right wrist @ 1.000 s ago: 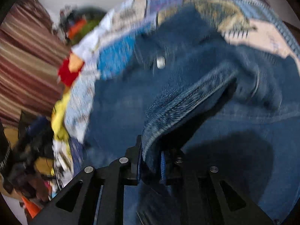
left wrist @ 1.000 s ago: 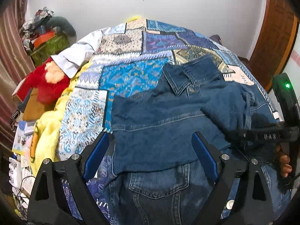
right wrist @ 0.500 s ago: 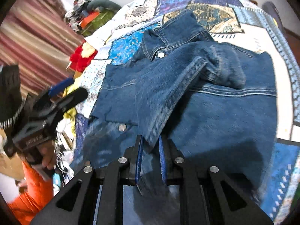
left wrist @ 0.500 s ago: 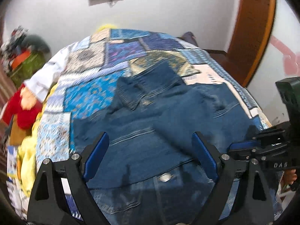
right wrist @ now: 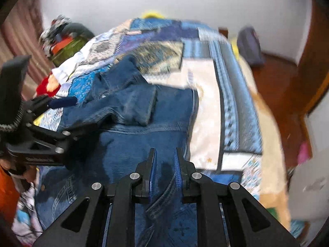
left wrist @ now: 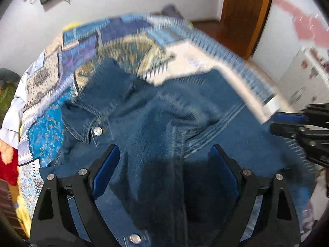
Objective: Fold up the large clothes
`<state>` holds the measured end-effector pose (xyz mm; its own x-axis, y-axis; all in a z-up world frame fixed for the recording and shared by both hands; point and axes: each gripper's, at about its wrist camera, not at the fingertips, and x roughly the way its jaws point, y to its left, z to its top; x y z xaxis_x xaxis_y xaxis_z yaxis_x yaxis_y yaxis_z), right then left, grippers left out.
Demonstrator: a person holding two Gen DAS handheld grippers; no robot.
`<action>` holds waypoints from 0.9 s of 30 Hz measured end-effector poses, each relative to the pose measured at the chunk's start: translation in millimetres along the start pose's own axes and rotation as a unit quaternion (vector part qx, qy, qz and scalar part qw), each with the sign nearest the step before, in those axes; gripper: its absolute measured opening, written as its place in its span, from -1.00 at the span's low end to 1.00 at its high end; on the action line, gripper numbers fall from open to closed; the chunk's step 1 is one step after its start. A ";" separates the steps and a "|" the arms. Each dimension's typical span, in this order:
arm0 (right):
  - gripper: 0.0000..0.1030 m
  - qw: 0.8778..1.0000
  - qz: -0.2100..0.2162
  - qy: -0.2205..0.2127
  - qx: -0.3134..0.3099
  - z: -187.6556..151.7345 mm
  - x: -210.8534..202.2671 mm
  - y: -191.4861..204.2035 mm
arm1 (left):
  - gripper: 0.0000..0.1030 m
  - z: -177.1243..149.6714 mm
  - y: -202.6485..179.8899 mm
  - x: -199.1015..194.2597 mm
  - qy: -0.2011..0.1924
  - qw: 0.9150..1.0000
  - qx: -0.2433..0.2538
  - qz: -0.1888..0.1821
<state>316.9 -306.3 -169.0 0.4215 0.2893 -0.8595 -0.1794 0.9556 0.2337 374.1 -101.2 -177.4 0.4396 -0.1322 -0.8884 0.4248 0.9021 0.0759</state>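
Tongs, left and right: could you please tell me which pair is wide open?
The left tongs: their blue pads stand far apart over the jacket, holding nothing, whereas the right tongs have their pads nearly together.

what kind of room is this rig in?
Most likely a home bedroom: a bed with a patchwork bedspread serves as the work surface for the denim jacket, a wooden door stands at the side, and clothes are heaped by a striped curtain.

Both wrist cams sit close above the bed, pitched steeply down. Left view faces the denim jacket [left wrist: 156, 123] collar from the left; right view looks along its right side. Shared: jacket, quilt [right wrist: 164, 49], far wall [left wrist: 144, 2].
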 end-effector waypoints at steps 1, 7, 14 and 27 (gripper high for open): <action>-0.76 1.000 0.001 0.019 0.011 -3.4 12.4 -6.1 | 0.73 0.2 0.2 11.8 0.013 1.000 0.005 0.015; -0.43 1.000 -0.007 0.011 0.005 -25.1 33.7 -18.9 | 0.48 -12.2 35.9 13.5 0.006 0.996 -0.017 0.082; 0.58 0.999 -0.034 0.002 -0.010 -34.0 26.0 -27.8 | 0.49 -52.4 111.2 -17.4 -0.008 0.988 -0.107 0.112; 0.58 0.999 -0.034 0.019 0.037 -31.8 26.8 -25.0 | 0.70 -187.3 154.0 3.9 0.030 0.955 -0.296 -0.004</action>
<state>304.4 -324.2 -212.4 0.3960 0.2232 -0.8907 -0.0854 0.9748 0.2063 293.0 114.1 -254.0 0.3848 -0.1317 -0.9135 -0.1010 0.9778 -0.1835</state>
